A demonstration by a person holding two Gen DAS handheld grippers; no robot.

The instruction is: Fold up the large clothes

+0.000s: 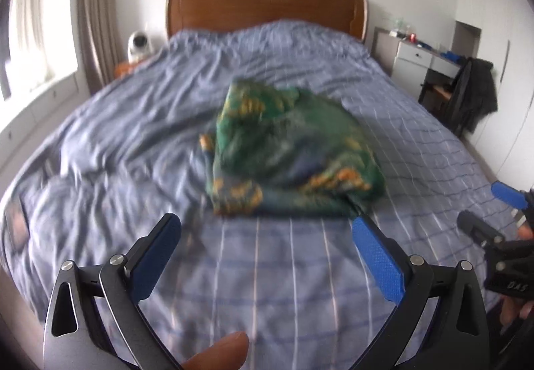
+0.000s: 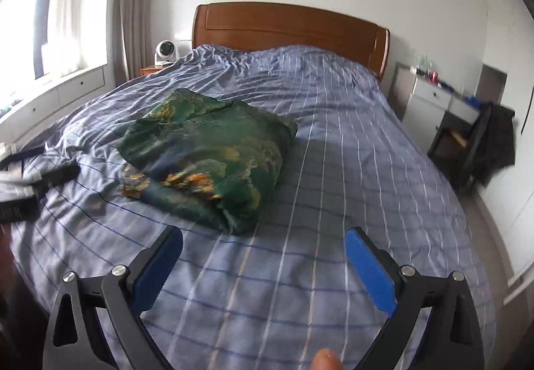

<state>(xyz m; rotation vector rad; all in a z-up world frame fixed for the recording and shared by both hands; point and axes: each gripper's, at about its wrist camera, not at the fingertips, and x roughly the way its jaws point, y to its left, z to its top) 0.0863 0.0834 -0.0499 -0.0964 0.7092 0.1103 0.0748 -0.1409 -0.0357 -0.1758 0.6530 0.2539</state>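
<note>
A: Garment [image 1: 293, 153] is seen bundled mid-bed [image 1: 133, 123], ahead of both tongs.

B: Left tongs [image 1: 263, 238] and right tongs [image 2: 263, 248] are spread wide, nothing held. Left is judged nearer; long axis runs away, leftward.

1. Daylight enters from the window [image 2: 40, 36] at left; its panes are blown out to white.
2. The room is evenly bright, and shadows on the bed [image 2: 333, 136] are soft.
3. The left wrist view is motion-blurred, smearing the garment [image 1: 293, 153].
4. The right wrist view is sharper.
5. Fisheye bending curves the walls, and the corners go black.
</note>
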